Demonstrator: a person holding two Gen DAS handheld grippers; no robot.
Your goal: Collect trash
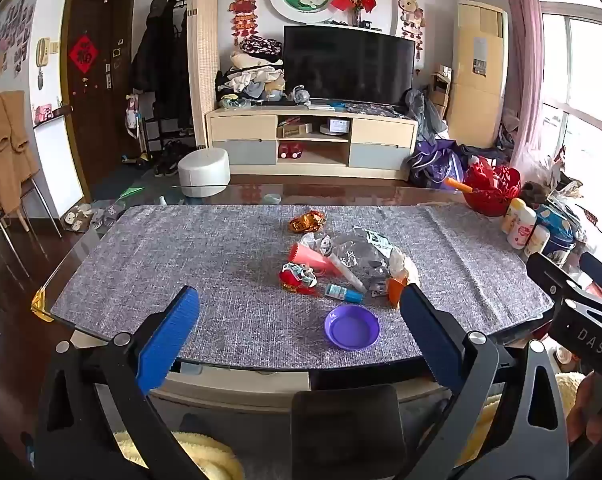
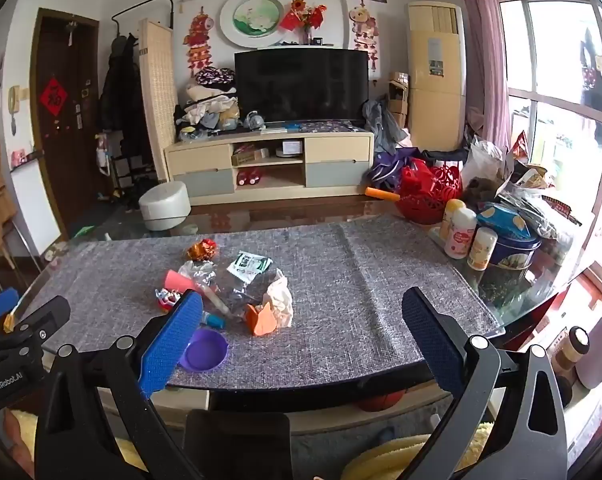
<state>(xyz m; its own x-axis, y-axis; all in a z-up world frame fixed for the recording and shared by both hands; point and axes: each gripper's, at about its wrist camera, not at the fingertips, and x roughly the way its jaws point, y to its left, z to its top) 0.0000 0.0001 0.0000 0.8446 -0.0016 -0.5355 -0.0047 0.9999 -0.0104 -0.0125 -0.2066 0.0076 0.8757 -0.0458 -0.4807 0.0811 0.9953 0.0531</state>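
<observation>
bare mat (image 2: 361,280) right, bottles (image 2: 459,238) beyond

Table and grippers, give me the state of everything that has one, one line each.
Left gripper: open, holding nothing.
Right gripper: open, holding nothing.
Purple bowl: upright, empty.
Trash pile: loose on the mat, uncollected.
Television: screen dark.
Door: closed.
</observation>
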